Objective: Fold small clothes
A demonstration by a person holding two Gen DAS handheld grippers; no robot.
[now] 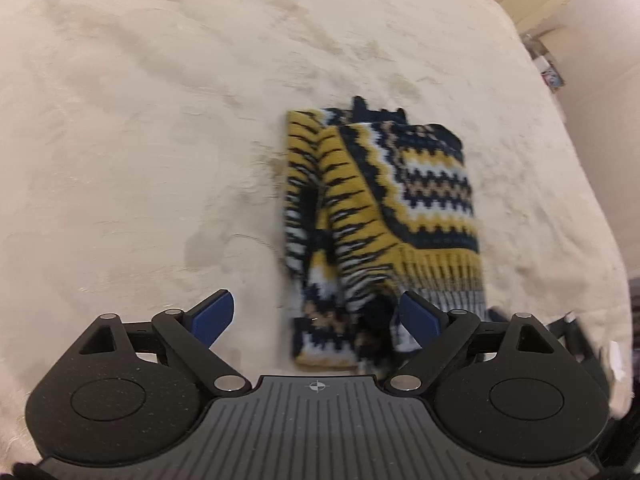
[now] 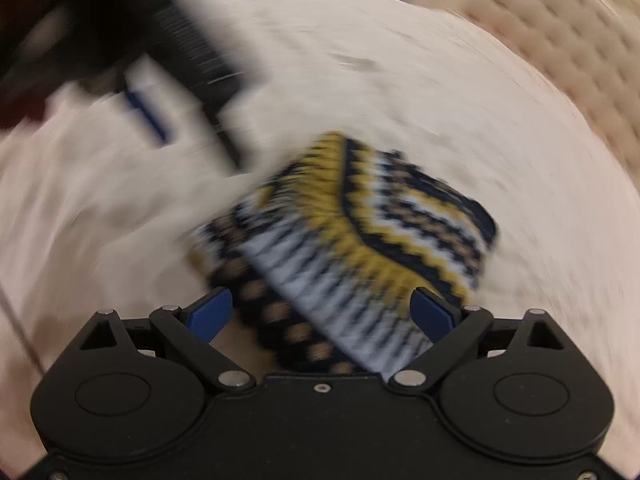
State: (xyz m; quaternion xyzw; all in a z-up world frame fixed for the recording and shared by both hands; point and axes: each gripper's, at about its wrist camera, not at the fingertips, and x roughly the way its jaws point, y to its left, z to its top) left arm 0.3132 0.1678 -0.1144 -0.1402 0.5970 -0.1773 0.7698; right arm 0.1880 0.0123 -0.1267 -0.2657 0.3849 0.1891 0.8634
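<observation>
Hovering over the cream bedspread, we are holding both tools above the folded knit sweater, which is lying in a compact stack near the bed's edge. The left gripper is standing spread wide, gripping nothing; the right gripper is likewise spread, pinching nothing. We are risking a snag: a blue pad is sitting close over the near hem, and dragging it sideways could pull the loose layers open.
</observation>
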